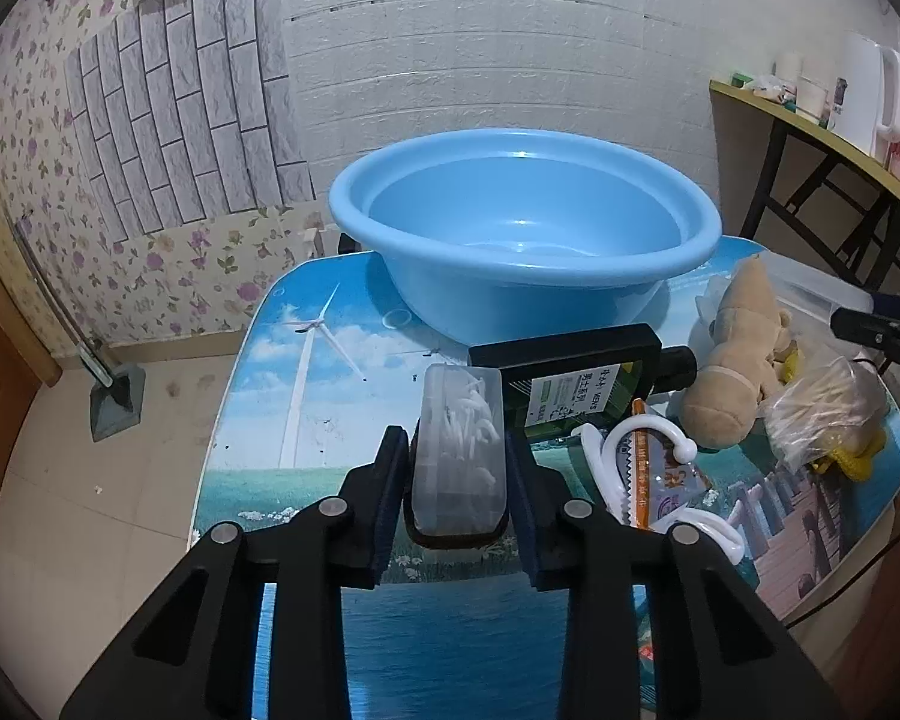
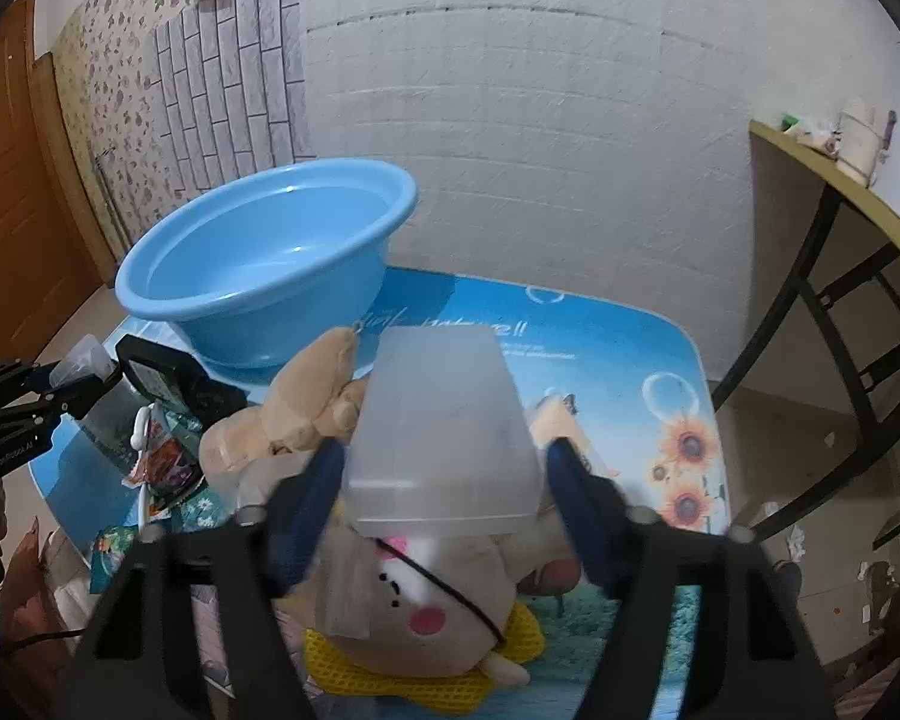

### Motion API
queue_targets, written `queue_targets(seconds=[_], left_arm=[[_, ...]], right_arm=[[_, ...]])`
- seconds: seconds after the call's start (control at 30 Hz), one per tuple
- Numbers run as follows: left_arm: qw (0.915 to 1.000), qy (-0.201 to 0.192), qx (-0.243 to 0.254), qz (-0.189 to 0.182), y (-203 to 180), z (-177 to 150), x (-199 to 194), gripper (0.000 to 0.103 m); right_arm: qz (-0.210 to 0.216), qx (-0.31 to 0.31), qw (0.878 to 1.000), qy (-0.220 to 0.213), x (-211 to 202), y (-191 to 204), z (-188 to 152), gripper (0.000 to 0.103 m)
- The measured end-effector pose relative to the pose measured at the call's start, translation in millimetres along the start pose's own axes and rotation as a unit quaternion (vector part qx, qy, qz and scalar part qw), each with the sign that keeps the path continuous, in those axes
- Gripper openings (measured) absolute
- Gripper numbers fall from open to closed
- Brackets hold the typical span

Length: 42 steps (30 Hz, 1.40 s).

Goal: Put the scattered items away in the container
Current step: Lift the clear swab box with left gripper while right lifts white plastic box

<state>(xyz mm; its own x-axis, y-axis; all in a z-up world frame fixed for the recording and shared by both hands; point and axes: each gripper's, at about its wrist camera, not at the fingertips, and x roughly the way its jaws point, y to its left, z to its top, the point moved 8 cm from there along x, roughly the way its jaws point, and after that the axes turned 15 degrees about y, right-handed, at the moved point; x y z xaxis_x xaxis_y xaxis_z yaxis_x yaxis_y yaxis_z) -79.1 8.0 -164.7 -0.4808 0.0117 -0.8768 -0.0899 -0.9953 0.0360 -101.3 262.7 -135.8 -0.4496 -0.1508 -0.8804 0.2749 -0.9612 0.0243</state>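
At lower centre, the left gripper (image 1: 457, 483) jaws pinch a clear rectangular plastic case of white picks (image 1: 459, 456). The right gripper (image 2: 444, 498) jaws, lower centre, clasp a frosted translucent plastic box (image 2: 444, 426). The round light-blue plastic basin (image 1: 525, 228) sits mid-frame on the tabletop (image 1: 306, 396).

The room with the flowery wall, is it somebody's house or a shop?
Most likely a room in somebody's home. There is flowery wallpaper on the wall, a wooden door, a side table with a white kettle, and a plush toy lying beside a blue basin.
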Motion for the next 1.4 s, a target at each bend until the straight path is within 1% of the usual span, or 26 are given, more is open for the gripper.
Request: queue_targets(seconds=[0.07, 0.23, 0.53, 0.83, 0.9, 0.97, 1.03, 1.1, 1.13, 1.23, 1.4], left_arm=[[1.0000, -0.001, -0.002, 0.000, 3.1, 0.5, -0.4, 0.027], [1.0000, -0.003, -0.002, 0.002, 5.1, -0.2, -1.7, 0.025], [1.0000, -0.003, -0.003, 0.000, 5.4, -1.5, -1.9, 0.025], [1.0000, -0.001, -0.003, 0.001, 4.4, -2.2, -0.5, 0.028], [1.0000, 0.001, -0.004, -0.001, 4.7, -2.4, 0.6, 0.030], [0.9999, 0.004, -0.008, -0.005, 5.1, -3.3, 2.8, 0.041], [0.9999, 0.004, -0.010, -0.011, 4.8, -3.8, 4.7, 0.042], [0.9999, 0.003, -0.005, -0.015, 2.6, -3.9, 6.6, 0.040], [0.9999, -0.001, -0.001, -0.017, 1.6, -3.7, 6.0, 0.031], [0.9998, -0.007, 0.002, -0.017, 0.9, -2.3, 2.2, 0.030], [0.9995, -0.019, -0.013, -0.019, 9.0, 1.1, -7.8, 0.030]], right_arm=[[-0.001, -0.002, 1.000, -0.001, -0.9, 0.3, -0.6, 0.061], [-0.004, -0.005, 1.000, -0.003, -3.9, 1.6, -2.5, 0.061], [-0.006, -0.005, 1.000, -0.003, -5.2, 1.4, -3.9, 0.061], [-0.003, -0.001, 1.000, -0.001, -5.8, 1.7, -5.6, 0.061], [-0.003, -0.001, 1.000, -0.001, -6.3, 2.5, -5.4, 0.061], [-0.003, -0.001, 1.000, -0.001, -6.3, 2.4, -5.4, 0.061], [-0.003, -0.001, 1.000, -0.002, -6.9, 2.5, -5.4, 0.061], [-0.002, 0.001, 1.000, -0.004, -7.4, 2.3, -5.4, 0.061], [-0.001, 0.003, 1.000, -0.007, -8.0, 2.2, -5.4, 0.061], [-0.001, 0.005, 1.000, -0.017, -12.0, 1.2, -4.4, 0.060], [-0.005, 0.010, 0.999, -0.037, -24.9, 0.0, 0.2, 0.060]])
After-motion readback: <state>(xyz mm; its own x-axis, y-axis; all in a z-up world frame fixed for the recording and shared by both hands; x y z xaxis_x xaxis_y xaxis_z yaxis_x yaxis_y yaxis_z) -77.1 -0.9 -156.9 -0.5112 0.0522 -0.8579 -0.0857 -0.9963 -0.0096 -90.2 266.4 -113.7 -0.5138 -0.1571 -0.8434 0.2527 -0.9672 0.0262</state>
